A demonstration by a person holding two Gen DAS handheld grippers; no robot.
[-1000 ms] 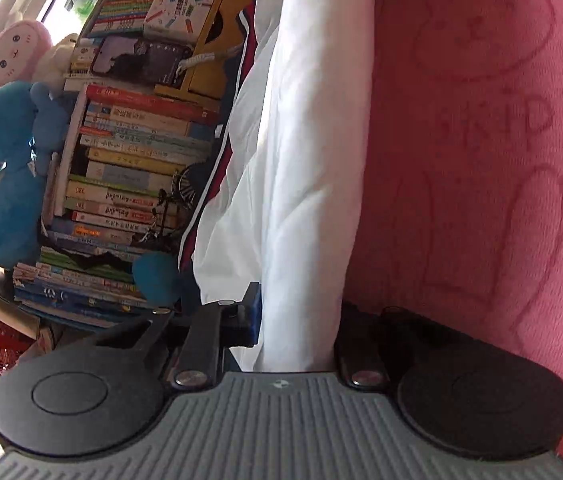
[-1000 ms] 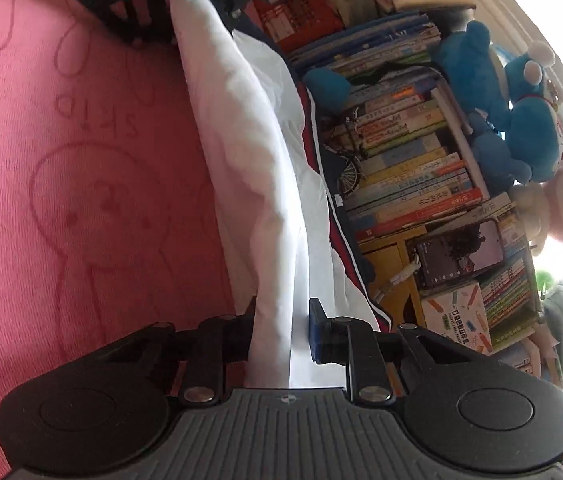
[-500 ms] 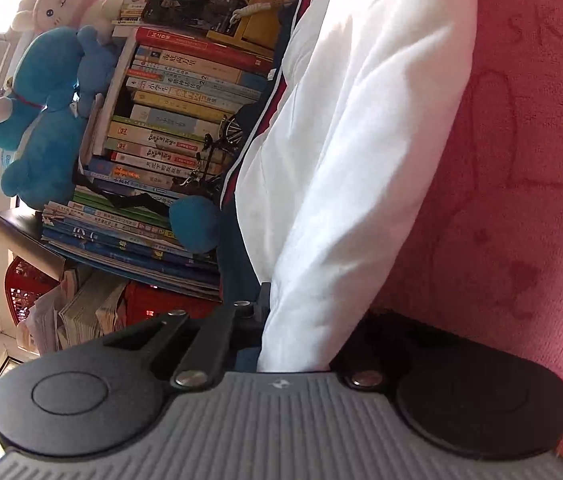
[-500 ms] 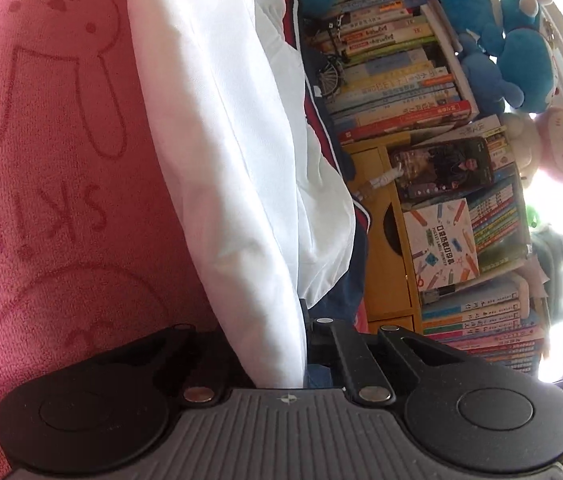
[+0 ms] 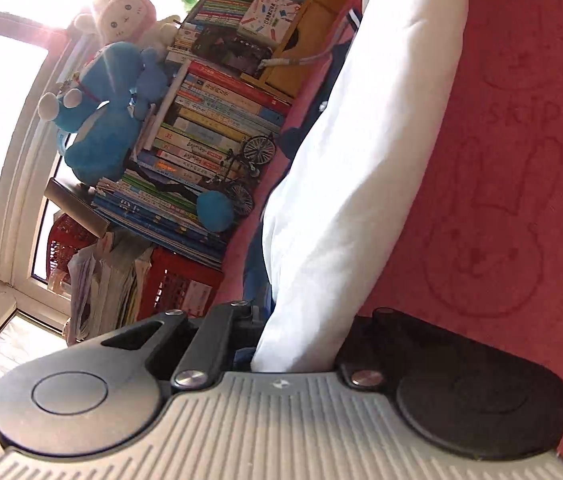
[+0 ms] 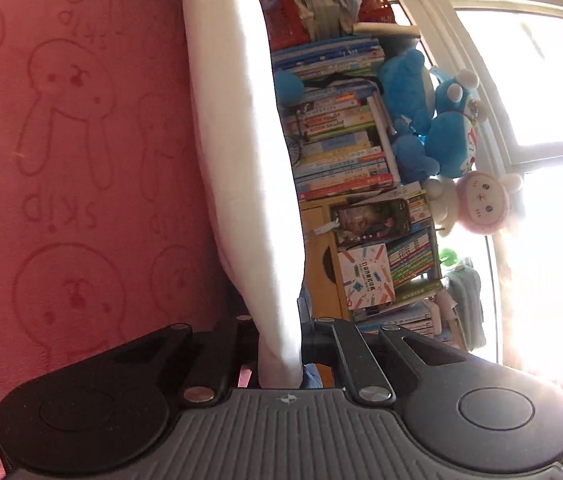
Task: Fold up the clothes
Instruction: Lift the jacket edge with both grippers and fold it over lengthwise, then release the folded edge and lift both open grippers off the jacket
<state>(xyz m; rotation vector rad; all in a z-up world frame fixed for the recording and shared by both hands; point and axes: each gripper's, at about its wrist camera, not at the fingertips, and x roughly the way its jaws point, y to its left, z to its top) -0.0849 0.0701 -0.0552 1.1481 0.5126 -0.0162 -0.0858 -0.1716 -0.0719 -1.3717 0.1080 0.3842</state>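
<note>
Both the left tool [image 5: 297, 340] and right tool [image 6: 281, 354] pinched the white garment [image 5: 365, 152]. Judged best practice: carry both edges level, keeping the cloth taut.

White garment [image 5: 365, 152], smooth thin cloth with a dark navy part showing along its window-side edge and a narrow striped trim near the top of the left wrist view. It is gathered into a long, doubled band that runs away from each camera, raised at both near ends and draped against the pink rabbit-patterned blanket [image 5: 521, 168]. In the right wrist view the same garment [image 6: 241, 152] appears as a narrow upright strip, its fold edge turned toward the blanket [image 6: 73, 152], with blue cloth just visible at its base.
</note>
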